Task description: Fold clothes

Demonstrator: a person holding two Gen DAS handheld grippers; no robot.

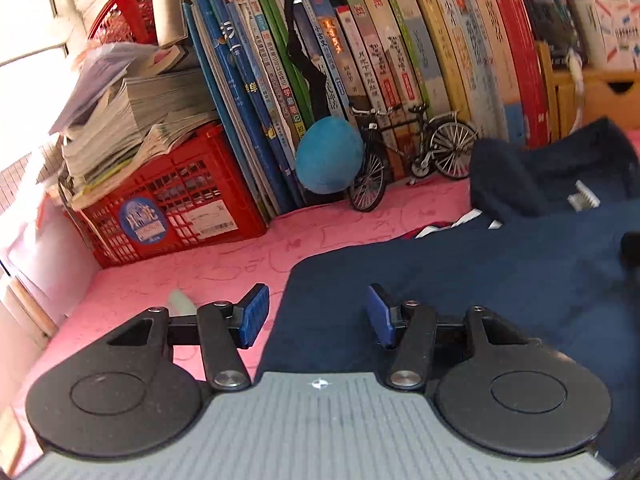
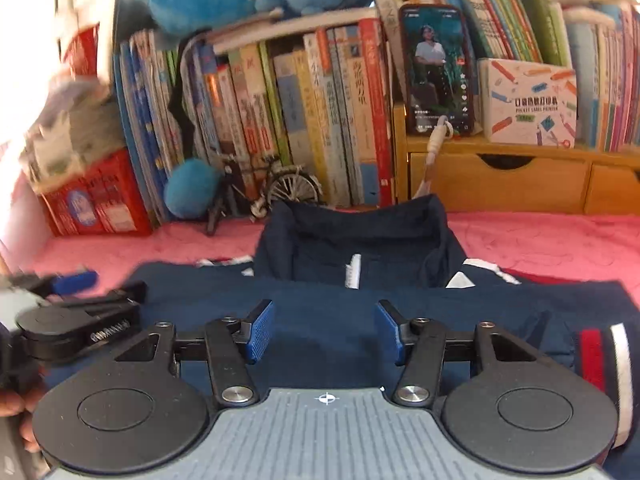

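Both tongs, left (image 1: pixel 316 316) and right (image 2: pixel 325 330), stand half-wide and empty over the navy garment (image 2: pixel 320 280).

Empty tongs (image 1: pixel 318 316) over navy garment (image 1: pixel 480 280).

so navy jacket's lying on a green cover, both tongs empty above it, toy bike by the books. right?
Not quite: the cover is pink, not green, as the right wrist view shows. The rest holds: the navy jacket lies on it, the left tongs and right tongs are empty above it, and the toy bike stands by the books.
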